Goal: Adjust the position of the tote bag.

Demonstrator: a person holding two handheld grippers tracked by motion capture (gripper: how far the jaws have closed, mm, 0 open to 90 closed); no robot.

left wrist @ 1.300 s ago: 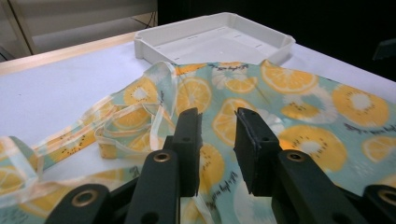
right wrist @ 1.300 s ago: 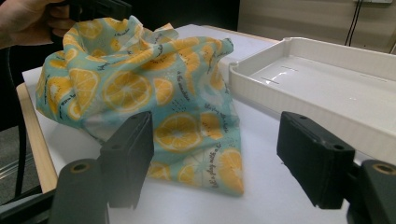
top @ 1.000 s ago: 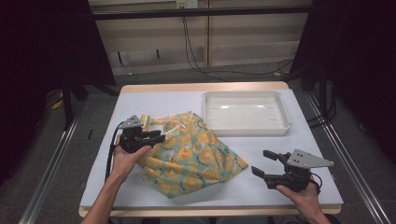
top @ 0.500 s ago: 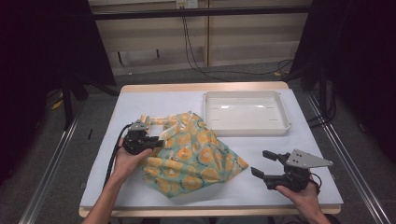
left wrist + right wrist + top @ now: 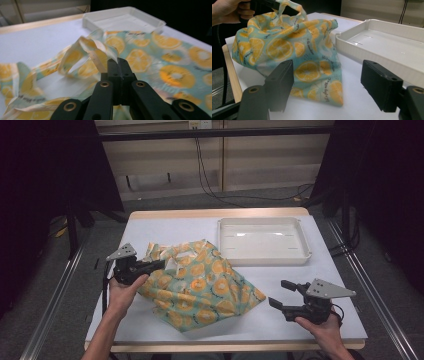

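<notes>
**A:** Between the left jaws: a strap of the bag (image 5: 160, 65). Left gripper (image 5: 150, 266) has just been closing, and its jaws are now pressed together on that strap (image 5: 100, 56), pinching thin cloth. The rest of the bag lies ahead of and below them on the counter (image 5: 165, 227), one side drawn up toward the left hand (image 5: 125, 287).

**B:** Right side?

**A:** Right gripper (image 5: 280, 293) has its jaws spread wide, nothing between them. The bag's near corner lies on the counter just ahead of them. Tray (image 5: 300, 255) sits beyond the bag, apart from both grippers.

**B:** How will it handle?

**A:** My guess: light, soft, no stiffness at all. It'll sag and drape from whatever point is gripped, and it folds over itself. Woven cloth, so probably not slippery. Not fragile.

**B:** Where to grab?

**A:** Strap or hem, since doubled layers give the pads more to bite. A single flat layer on the counter is hard to pick. For the right jaws, I'd take the near corner or the rim opposite the left grip, so the bag hangs between two points.
</notes>
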